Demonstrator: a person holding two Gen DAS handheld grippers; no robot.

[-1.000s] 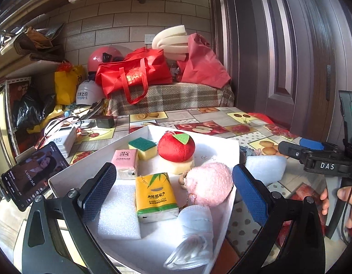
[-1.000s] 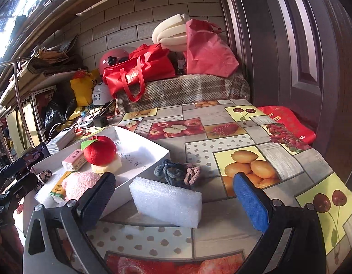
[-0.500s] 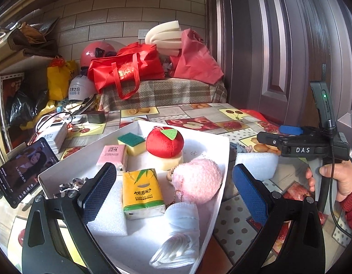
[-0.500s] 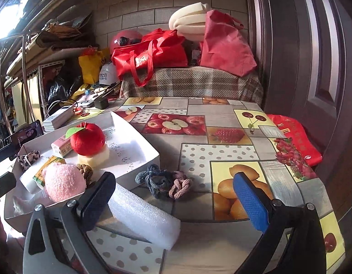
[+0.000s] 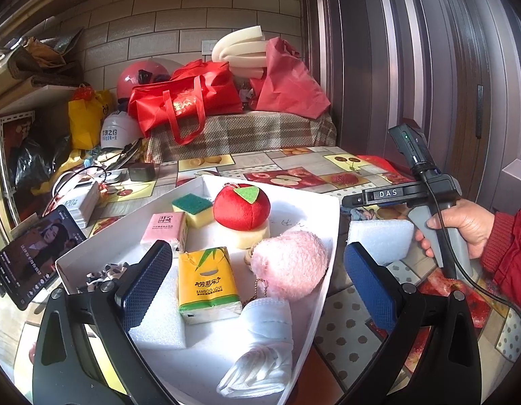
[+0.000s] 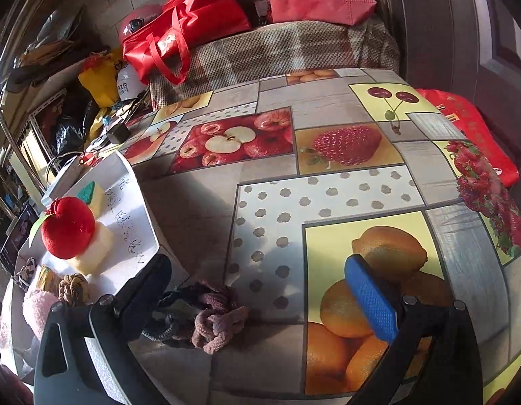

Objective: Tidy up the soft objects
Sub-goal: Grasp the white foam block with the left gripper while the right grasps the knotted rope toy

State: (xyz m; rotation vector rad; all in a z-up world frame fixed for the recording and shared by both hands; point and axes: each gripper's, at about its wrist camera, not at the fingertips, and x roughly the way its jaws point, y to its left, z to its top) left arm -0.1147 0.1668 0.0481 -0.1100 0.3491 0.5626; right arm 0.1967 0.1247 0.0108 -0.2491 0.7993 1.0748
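Note:
A white tray [image 5: 331,236] holds a red plush apple [image 5: 241,204] on a yellow sponge, a green-topped sponge [image 5: 192,204], a pink tissue pack [image 5: 164,227], a yellow tissue pack [image 5: 206,285], a pink pompom [image 5: 289,265], white foam and a rolled white cloth [image 5: 260,347]. My left gripper [image 5: 257,283] is open and empty above the tray's near end. My right gripper [image 6: 260,290] is open and empty, low over knotted hair ties [image 6: 206,317] on the table. A white foam block [image 5: 380,238] lies right of the tray. The tray [image 6: 138,222] and apple [image 6: 68,227] show at left in the right wrist view.
The table has a fruit-print cloth [image 6: 344,182]. A phone [image 5: 30,253] stands at the tray's left, with a power strip [image 5: 81,200] behind. Red bags [image 5: 186,98], helmets and foam rolls pile at the back. A dark door [image 5: 429,67] is at the right.
My right gripper has moved forward and down, past the white foam block, to just over the hair ties. My left gripper has shifted slightly over the tray and stays open.

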